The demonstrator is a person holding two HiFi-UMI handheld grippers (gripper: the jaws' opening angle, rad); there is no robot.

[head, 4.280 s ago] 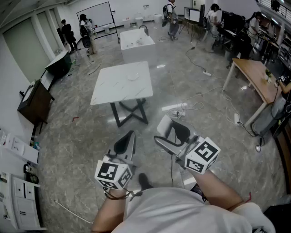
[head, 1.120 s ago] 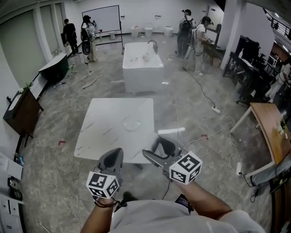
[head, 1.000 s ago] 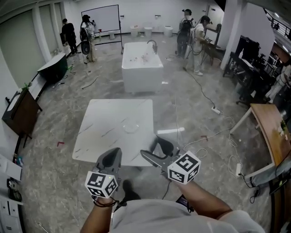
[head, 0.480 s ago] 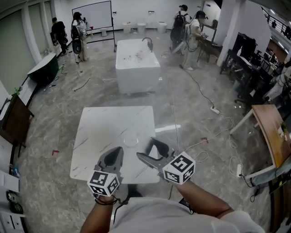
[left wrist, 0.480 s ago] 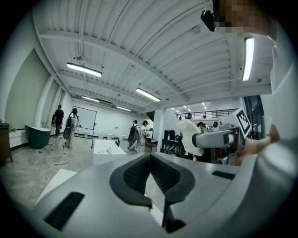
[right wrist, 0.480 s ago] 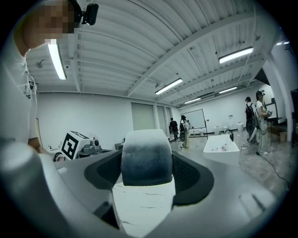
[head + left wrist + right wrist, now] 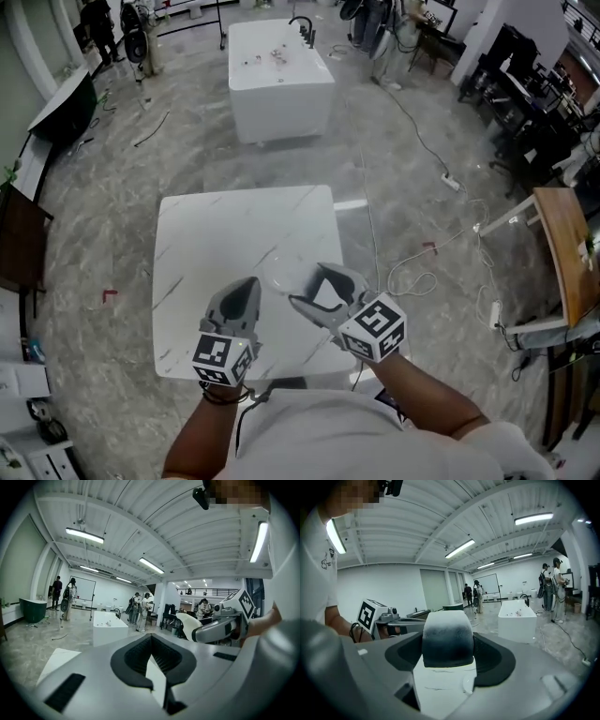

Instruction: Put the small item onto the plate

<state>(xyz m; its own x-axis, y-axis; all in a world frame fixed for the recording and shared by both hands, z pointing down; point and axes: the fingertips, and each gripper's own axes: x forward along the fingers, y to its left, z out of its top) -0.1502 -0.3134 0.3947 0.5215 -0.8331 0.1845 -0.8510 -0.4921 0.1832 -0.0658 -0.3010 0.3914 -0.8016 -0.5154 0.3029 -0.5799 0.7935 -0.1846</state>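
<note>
My right gripper point(image 7: 323, 286) is shut on the small item point(image 7: 447, 639), a rounded white piece with a dark band; in the right gripper view it fills the gap between the jaws. A clear glass plate point(image 7: 281, 276) lies on the white marble table point(image 7: 216, 244), just ahead of and between both grippers. To the left of the right one, my left gripper point(image 7: 244, 291) hovers over the table's near part. Its jaws are together with nothing in them, and only a thin slit shows in the left gripper view point(image 7: 152, 665). Both grippers are above the table, not touching it.
A white bathtub-like block point(image 7: 279, 66) stands beyond the table. Cables point(image 7: 422, 272) trail over the grey floor to the right. A wooden desk point(image 7: 567, 244) is at the right edge and a dark cabinet point(image 7: 19, 239) at the left. People stand far back.
The view has come forward to the white table. Both grippers, earlier over the floor short of it, now hang over its near part close to the plate. The right one still holds the item.
</note>
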